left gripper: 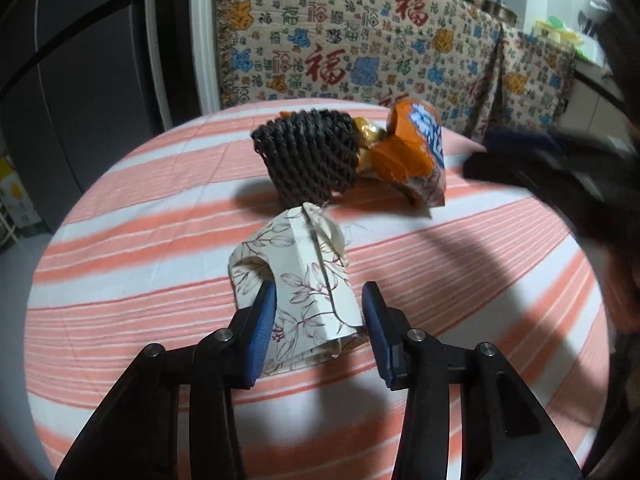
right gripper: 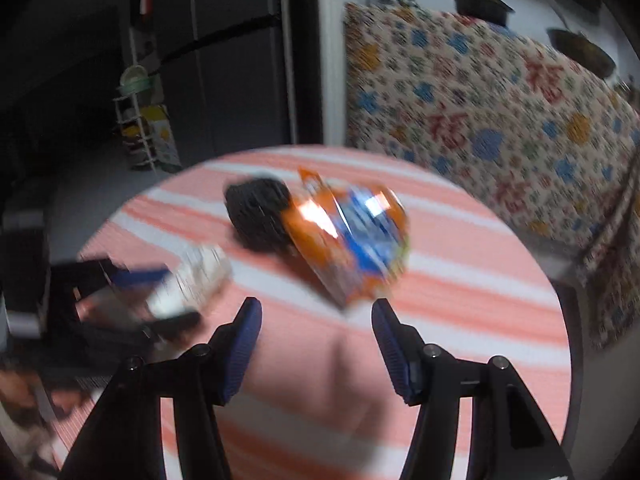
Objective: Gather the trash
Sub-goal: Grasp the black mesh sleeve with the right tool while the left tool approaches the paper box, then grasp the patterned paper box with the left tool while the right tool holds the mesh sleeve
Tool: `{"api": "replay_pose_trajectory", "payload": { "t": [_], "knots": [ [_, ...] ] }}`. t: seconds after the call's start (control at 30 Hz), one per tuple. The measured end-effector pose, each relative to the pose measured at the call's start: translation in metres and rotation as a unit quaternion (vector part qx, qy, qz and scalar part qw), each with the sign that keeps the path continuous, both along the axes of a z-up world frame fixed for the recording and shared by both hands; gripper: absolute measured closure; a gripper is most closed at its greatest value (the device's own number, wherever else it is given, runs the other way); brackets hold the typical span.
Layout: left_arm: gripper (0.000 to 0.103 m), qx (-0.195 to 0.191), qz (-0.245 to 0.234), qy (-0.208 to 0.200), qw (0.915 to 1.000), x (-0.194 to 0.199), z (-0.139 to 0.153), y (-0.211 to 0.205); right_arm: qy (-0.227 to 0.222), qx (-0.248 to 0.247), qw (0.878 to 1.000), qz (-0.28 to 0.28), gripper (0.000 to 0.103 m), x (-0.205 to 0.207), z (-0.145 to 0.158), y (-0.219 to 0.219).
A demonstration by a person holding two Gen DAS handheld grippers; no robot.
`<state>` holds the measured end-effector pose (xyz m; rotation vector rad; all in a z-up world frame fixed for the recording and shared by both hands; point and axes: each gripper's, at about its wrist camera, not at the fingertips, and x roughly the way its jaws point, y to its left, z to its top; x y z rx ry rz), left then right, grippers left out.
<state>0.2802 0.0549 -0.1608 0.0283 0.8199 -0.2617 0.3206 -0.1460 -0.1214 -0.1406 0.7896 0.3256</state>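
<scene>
The left claw (left gripper: 318, 320) stands spread on either side of a floral paper carton (left gripper: 296, 276) lying on its side on the desk (left gripper: 120, 280); the blue pads flank the carton's near end, but a gap shows at the right pad, so it is not yet clamped. The right claw (right gripper: 316, 332) is likewise parted and carries nothing, poised just short of the orange snack bag (right gripper: 348, 240).

Behind the carton, a black foam net sleeve (left gripper: 308, 156) leans against the orange bag, with a gold wrapper (left gripper: 366, 132) wedged between them.

The likeliest slip is on the carton: it looks thin and already creased, so a hard squeeze could crush it and let it pivot out sideways. The bag is glossy and puffed; a pinch on its bulge may skid off, and a push could shove the sleeve along with it. The right wrist view is smeared by motion, which suggests a fast approach and a risk of overshoot.

The desk is round, draped in a coral-and-white striped cloth that may bunch under a dragging fingertip. Beyond it hangs a patterned cloth (left gripper: 360, 40) with red characters, dark cabinet doors to the left, and pots on a counter at the back.
</scene>
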Motion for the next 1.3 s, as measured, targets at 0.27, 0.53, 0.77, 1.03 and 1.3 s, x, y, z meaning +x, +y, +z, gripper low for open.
{"api": "replay_pose_trajectory", "payload": {
  "t": [0.27, 0.53, 0.77, 1.03, 1.3],
  "knots": [
    [0.058, -0.036, 0.021, 0.015, 0.999, -0.007, 0.001, 0.035, 0.031, -0.075, 0.995, 0.063, 0.042, 0.087, -0.014, 0.076],
    [0.058, -0.031, 0.021, 0.02, 0.9991, -0.01, 0.0, 0.032, 0.076, -0.073, 0.985, 0.137, 0.09, 0.072, -0.026, 0.093],
    [0.058, -0.057, -0.003, 0.033, 0.9978, -0.02, 0.003, 0.023, 0.082, 0.01, 0.996, 0.045, 0.089, -0.015, -0.009, 0.015],
    [0.024, -0.018, -0.039, 0.03, 0.9986, -0.045, 0.006, -0.02, 0.083, 0.039, 0.995, -0.044, 0.031, -0.106, -0.036, -0.059],
    [0.016, 0.017, -0.038, 0.036, 0.9985, -0.051, 0.001, -0.025, 0.059, 0.03, 0.997, -0.031, 0.032, -0.128, -0.043, -0.066]
  ]
}}
